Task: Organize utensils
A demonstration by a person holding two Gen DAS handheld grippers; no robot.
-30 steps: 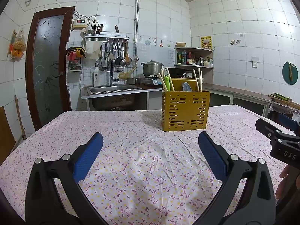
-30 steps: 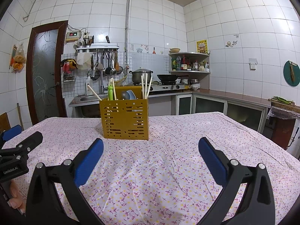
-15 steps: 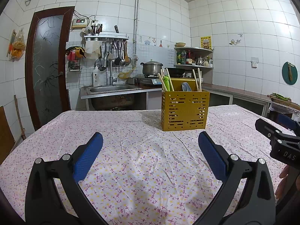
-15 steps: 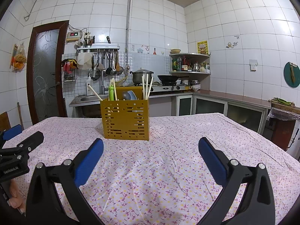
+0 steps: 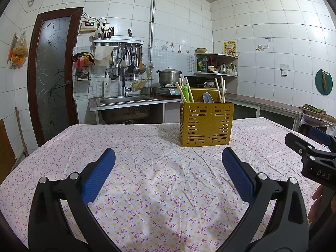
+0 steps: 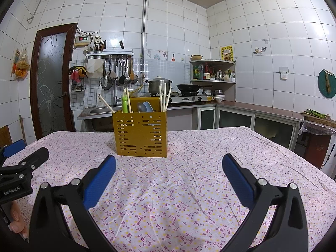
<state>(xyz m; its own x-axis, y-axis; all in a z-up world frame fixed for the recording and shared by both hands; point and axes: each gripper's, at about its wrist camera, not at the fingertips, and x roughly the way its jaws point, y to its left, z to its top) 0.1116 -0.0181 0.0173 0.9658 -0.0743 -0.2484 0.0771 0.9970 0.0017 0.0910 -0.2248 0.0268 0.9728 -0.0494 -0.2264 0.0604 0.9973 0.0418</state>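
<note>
Both tools wide apart, holding nothing: left tool [image 5: 168, 168], right tool [image 6: 169, 169]. Yellow utensil holder [image 5: 206, 124] sits right of frame centre on the tabletop [image 5: 136, 147], chopsticks [image 6: 163, 97] and spoon [image 6: 145, 107] inside. No loose utensils visible; task looks done.

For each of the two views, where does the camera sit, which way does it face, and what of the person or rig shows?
Left wrist: behind the open left claw, facing the yellow utensil holder ahead-right; the right claw shows at the right edge.
Right wrist: behind the open right claw, holder ahead-left; the left claw and fingertips show at left.
Shared: holder, floral tablecloth, kitchen wall.
</note>
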